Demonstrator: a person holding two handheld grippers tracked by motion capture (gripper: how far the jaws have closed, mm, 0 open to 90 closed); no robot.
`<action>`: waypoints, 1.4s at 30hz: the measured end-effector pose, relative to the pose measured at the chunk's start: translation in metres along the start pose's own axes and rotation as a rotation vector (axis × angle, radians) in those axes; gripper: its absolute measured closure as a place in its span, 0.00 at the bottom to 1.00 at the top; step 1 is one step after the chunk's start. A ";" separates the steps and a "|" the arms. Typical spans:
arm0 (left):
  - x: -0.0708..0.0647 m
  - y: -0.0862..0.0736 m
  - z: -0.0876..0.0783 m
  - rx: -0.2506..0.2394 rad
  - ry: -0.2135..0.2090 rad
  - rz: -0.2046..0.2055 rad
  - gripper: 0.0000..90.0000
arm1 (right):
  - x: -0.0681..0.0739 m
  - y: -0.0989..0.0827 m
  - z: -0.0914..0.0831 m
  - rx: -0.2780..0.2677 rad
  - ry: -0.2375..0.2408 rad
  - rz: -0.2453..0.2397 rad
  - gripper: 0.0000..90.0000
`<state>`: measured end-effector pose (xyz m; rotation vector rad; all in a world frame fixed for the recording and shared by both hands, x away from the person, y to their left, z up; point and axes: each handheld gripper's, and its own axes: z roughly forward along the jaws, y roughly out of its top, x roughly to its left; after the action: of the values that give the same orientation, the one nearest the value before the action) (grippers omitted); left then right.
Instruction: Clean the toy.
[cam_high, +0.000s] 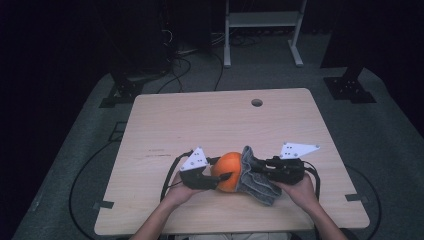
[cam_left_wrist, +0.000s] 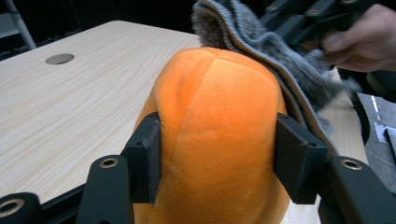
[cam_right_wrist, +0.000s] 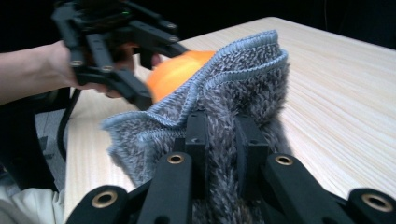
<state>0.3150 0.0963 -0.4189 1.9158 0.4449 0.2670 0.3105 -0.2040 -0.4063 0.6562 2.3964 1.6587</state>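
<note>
**Ball steadied for wiping near the front edge**

The left gripper (cam_left_wrist: 217, 158) clamped the ball (cam_high: 229, 171) so it could not roll. The right gripper (cam_right_wrist: 219, 140) pinched the cloth (cam_right_wrist: 219, 88), draped against the ball's side. Both sat near the tabletop's (cam_high: 220, 120) front edge, with the back and corners free.

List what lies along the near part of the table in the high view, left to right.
Left tongs → orange plush ball → grey fuzzy cloth → right tongs, shut on the cloth.
</note>
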 end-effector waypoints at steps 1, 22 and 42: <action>0.000 0.001 0.001 -0.001 0.003 -0.012 0.45 | 0.008 0.003 0.000 -0.017 0.037 -0.022 0.86; -0.017 0.001 0.017 0.006 0.001 0.040 0.41 | 0.017 0.011 -0.003 0.001 0.016 -0.102 0.86; -0.002 -0.006 0.018 0.008 -0.027 -0.006 0.41 | -0.005 -0.010 -0.016 0.024 -0.050 -0.042 0.86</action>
<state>0.3194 0.0823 -0.4308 1.9229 0.4344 0.2357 0.3058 -0.2229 -0.4100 0.6389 2.3827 1.5806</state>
